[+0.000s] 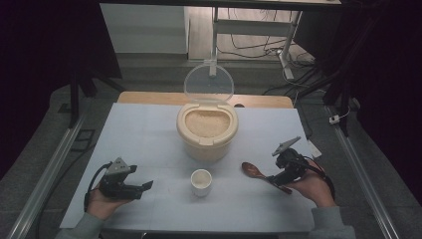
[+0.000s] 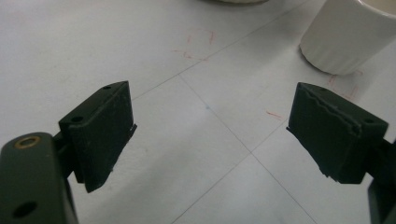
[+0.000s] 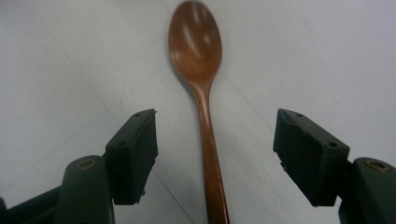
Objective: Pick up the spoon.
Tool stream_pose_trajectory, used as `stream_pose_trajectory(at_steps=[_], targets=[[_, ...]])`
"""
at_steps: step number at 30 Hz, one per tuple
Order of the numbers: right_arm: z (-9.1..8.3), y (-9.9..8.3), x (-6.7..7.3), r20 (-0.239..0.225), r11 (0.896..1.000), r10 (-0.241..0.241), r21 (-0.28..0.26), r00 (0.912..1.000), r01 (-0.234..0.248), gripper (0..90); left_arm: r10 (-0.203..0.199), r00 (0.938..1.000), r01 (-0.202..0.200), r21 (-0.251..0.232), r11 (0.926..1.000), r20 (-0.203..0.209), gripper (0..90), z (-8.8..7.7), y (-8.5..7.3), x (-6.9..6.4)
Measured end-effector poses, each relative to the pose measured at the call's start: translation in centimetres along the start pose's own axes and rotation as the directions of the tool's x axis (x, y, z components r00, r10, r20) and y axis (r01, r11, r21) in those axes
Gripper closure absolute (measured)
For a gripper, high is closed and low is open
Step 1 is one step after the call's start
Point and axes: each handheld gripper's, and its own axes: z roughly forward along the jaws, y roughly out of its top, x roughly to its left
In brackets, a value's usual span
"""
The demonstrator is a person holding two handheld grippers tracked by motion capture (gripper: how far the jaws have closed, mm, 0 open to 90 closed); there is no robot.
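Your right gripper: jaws apart, straddling the handle of the brown wooden spoon, not touching, bowl ahead | your left gripper: jaws apart, nothing between, small white cup ahead-right.

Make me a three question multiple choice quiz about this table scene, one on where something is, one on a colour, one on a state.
1. Where does the small cup stand?
A. in front of the rice container
B. behind it
C. on its lid

2. What colour is the spoon?
A. white
B. brown
C. blue

3. How is the right gripper?
A. shut on the spoon
B. open, jaws either side of the handle
C. holding the cup

Answers: A, the cup sits nearer the person than the container. B, the wood is reddish brown. B, gaps show between the pads and the handle.
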Motion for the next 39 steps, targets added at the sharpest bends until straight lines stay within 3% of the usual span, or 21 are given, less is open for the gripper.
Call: stream_pose_trajectory(at_steps=[7,22,26,35,36,39], targets=[[1.4,-0.9,-0.1,-0.019,0.996,0.010,0.092,0.9998,-0.008,37.2,0.006,1.0000,-0.006,0.004,1.0000,0.002,14.3,0.1,0.0,0.0],[3.0,-1.5,-0.6,-0.026,0.990,0.019,0.138,0.9995,-0.015,53.6,0.012,0.9999,-0.012,0.005,0.9999,-0.001,14.1,0.1,0.0,-0.1],[3.6,-1.3,-0.3,-0.012,0.987,-0.004,0.158,0.9999,0.006,62.4,0.013,0.9999,-0.013,0.007,0.9999,-0.001,14.0,0.1,0.0,-0.1],[3.9,-0.7,0.0,-0.012,0.982,-0.013,0.188,0.9998,0.015,72.8,0.016,0.9999,-0.016,0.010,0.9998,-0.003,14.0,0.1,0.0,-0.1],[3.9,-0.6,0.1,-0.015,0.982,-0.027,0.189,0.9995,0.029,78.9,0.015,0.9999,-0.015,0.010,0.9998,-0.003,14.0,0.1,-0.1,-0.1],[3.9,-0.4,0.5,-0.003,0.976,-0.054,0.209,0.9985,0.053,79.5,0.015,0.9999,-0.015,0.010,0.9998,-0.004,14.0,0.1,-0.1,-0.2]])
